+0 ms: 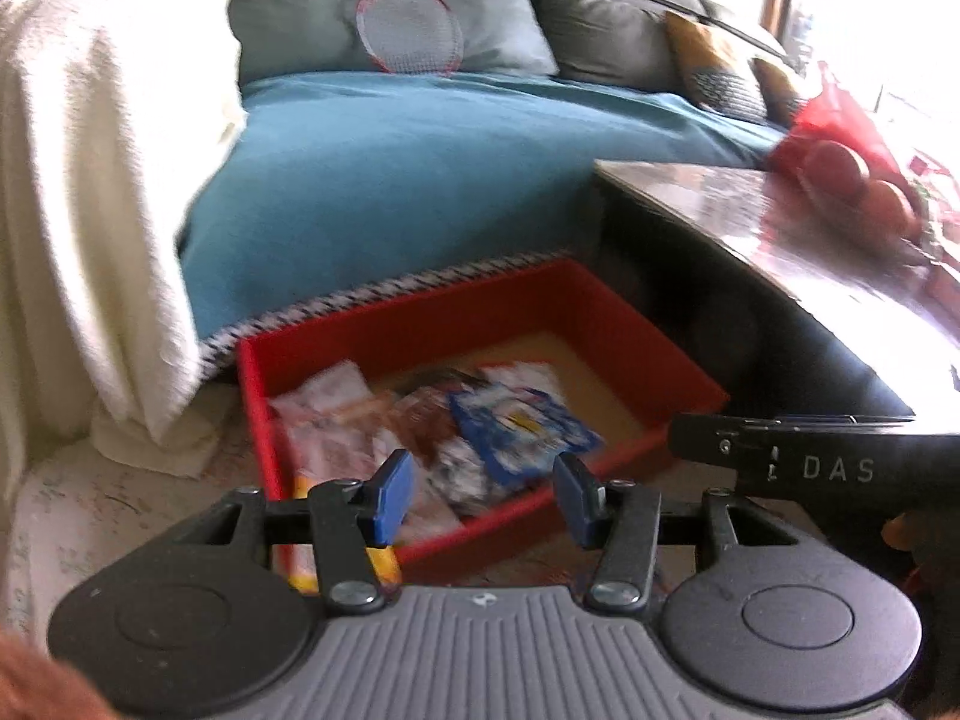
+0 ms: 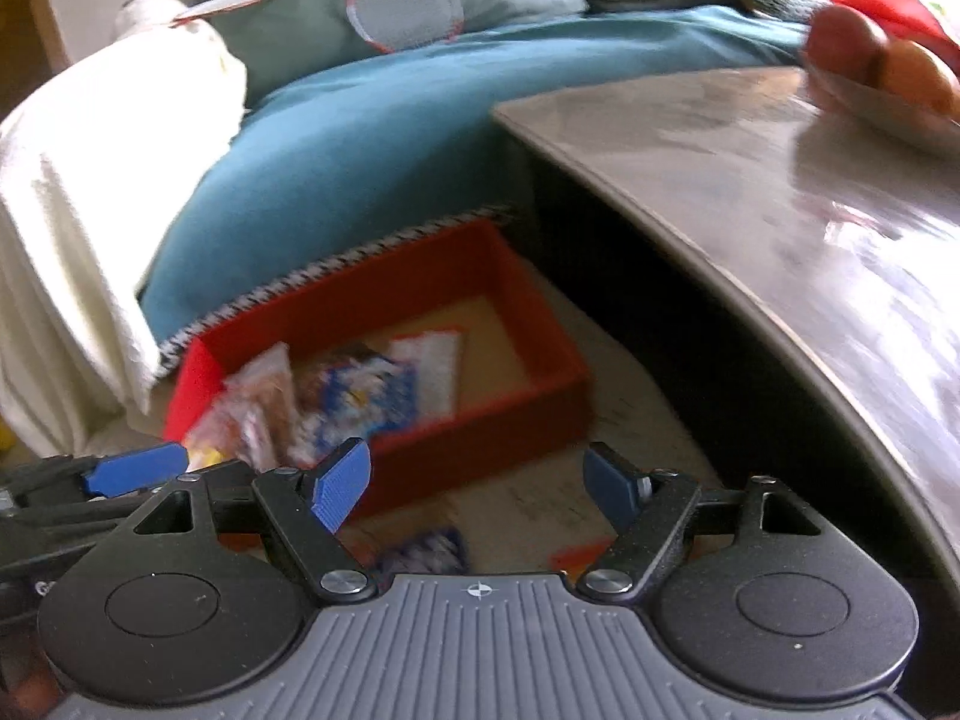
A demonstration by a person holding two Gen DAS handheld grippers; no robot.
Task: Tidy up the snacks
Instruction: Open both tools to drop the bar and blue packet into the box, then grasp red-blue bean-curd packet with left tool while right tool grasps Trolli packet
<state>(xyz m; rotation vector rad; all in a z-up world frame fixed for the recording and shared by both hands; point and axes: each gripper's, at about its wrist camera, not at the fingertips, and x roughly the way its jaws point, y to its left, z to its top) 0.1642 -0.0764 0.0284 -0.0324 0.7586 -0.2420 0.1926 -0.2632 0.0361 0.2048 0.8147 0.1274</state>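
A red box (image 1: 432,315) sits on the floor between the sofa and the table, and it also shows in the right wrist view (image 2: 528,402). It holds several snack packets, among them a blue packet (image 1: 522,429) (image 2: 366,399) and pale packets (image 1: 327,408). My left gripper (image 1: 483,495) is open and empty above the box's near edge. My right gripper (image 2: 480,483) is open and empty, nearer than the box. A blue-and-white packet (image 2: 429,549) and a red one (image 2: 579,555) lie on the floor under it. The left gripper's blue finger (image 2: 135,474) shows at the left.
A dark glossy table (image 1: 780,222) (image 2: 750,168) stands on the right with red fruit in a dish (image 1: 852,174). A sofa with a teal cover (image 1: 420,168), a white blanket (image 1: 102,180) and a racket (image 1: 408,30) lie behind the box.
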